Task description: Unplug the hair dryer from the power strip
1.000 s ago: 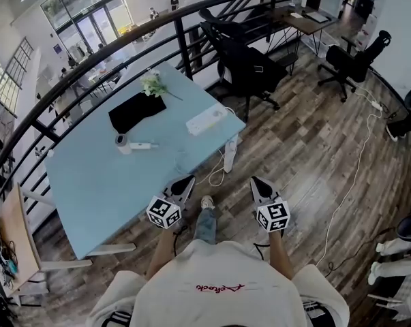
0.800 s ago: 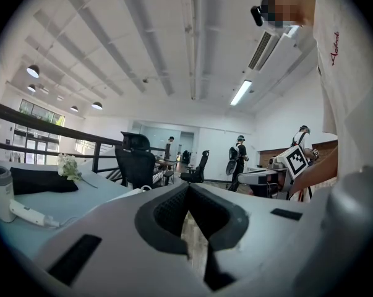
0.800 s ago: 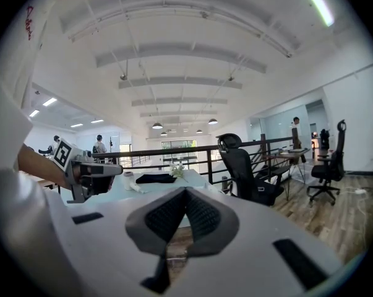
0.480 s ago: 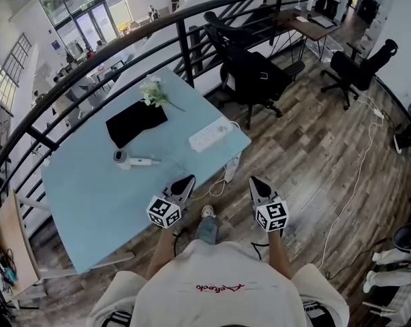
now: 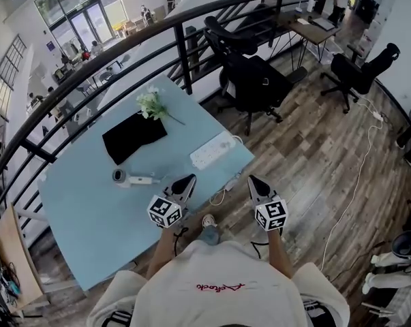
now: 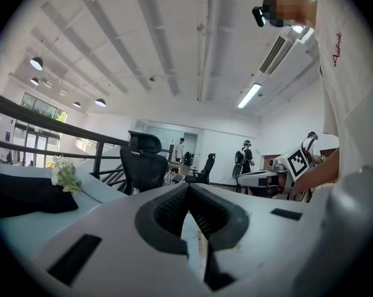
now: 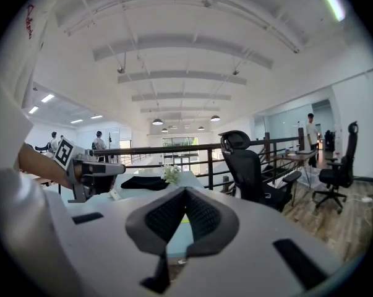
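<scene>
A white hair dryer [image 5: 128, 178] lies on the light blue table [image 5: 89, 210], left of centre. Near the table's right edge rests the white power strip [image 5: 212, 150], and a white cord [image 5: 225, 187] hangs off the edge below it. My left gripper [image 5: 189, 179] is shut and empty, its tip over the table's near edge, short of the strip. My right gripper [image 5: 251, 180] is also shut and empty, over the floor just right of the table. In the left gripper view the left gripper [image 6: 188, 188] shows its jaws closed together; in the right gripper view the right gripper [image 7: 185, 191] does too.
A black cloth [image 5: 133, 135] and a sprig of white flowers [image 5: 150, 103] lie at the table's far side. A black railing [image 5: 185, 53] runs behind the table. Black office chairs [image 5: 256, 80] stand to the right, and a white cable [image 5: 355, 176] trails over the wooden floor.
The table has drawn nearer in the head view; both grippers now reach its near right edge. Both stay shut.
</scene>
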